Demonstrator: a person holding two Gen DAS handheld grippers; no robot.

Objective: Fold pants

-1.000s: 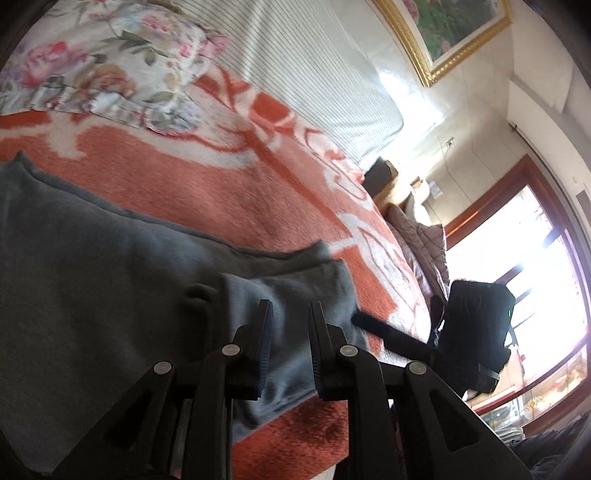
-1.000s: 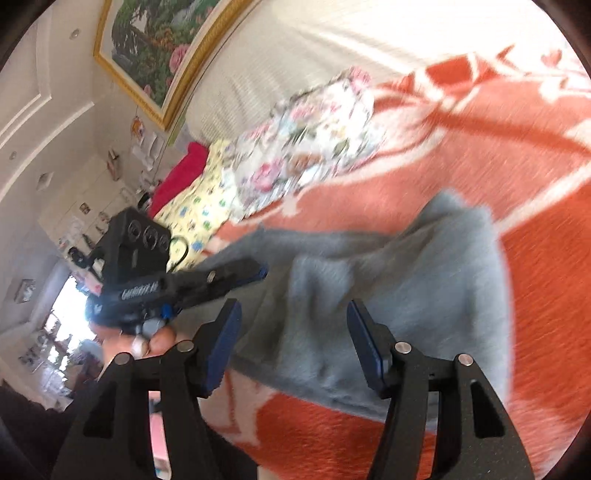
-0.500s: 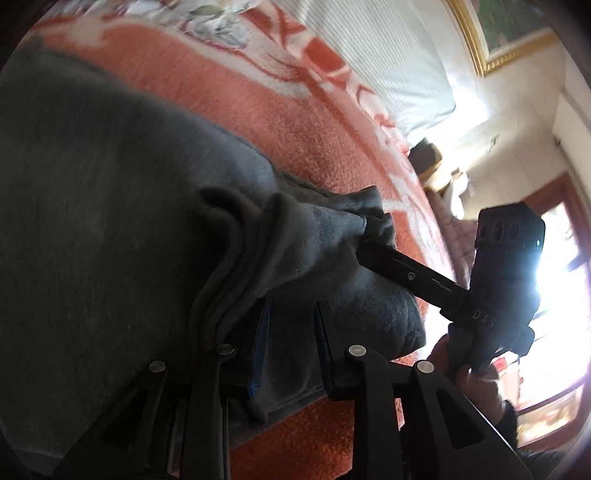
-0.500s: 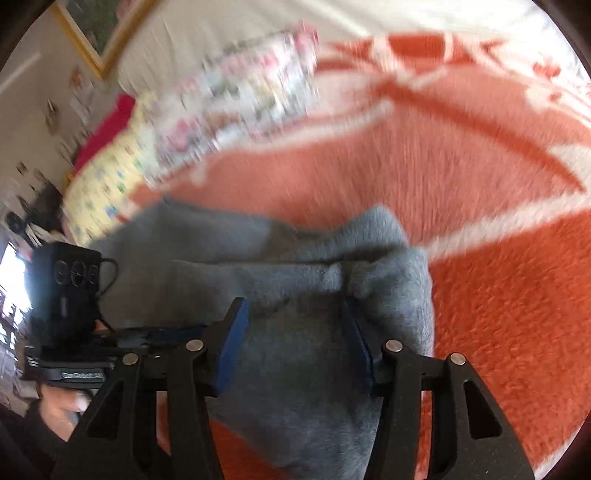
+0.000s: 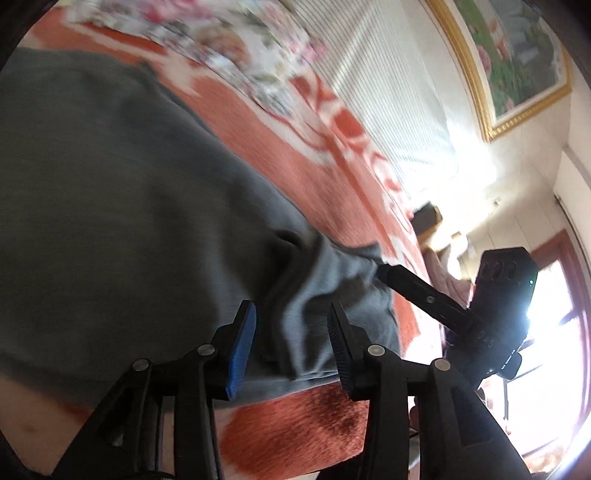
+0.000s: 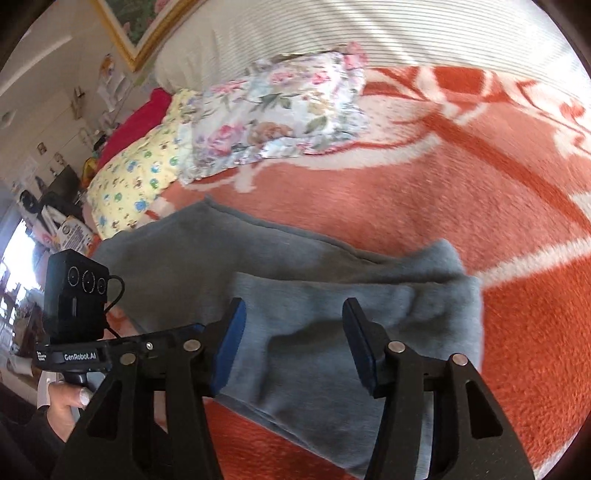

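Containers: none in view, so nothing to record as held inside anything.

Left wrist view, left to right: the grey pants (image 5: 122,206) lie spread on the bed, filling the left and centre of the frame, with a bunched, layered edge towards the right. The left gripper (image 5: 291,343) stands over that bunched edge; its jaws have just been opening and now stand partly apart, with folds of the cloth lying between the fingers (image 5: 242,347) but not pinched. Further right, the right gripper (image 5: 384,271) reaches in with its tip at the cloth's edge.

Right wrist view, left to right: a hand (image 6: 68,400) grips the handle of the left gripper (image 6: 207,330) at the left edge. The pants (image 6: 314,295) lie folded over themselves, one layer on another, on the bed. The right gripper (image 6: 293,339) hovers above the upper layer, jaws moderately wide, pads clear of the cloth.

Surface and room: an orange-and-white blanket (image 6: 461,206) covers the bed. Beyond the pants lie a yellow patterned pillow (image 6: 136,184) and a floral pillow (image 6: 280,114) against a striped headboard (image 6: 369,33). A gold-framed painting (image 5: 517,59) hangs on the wall above.
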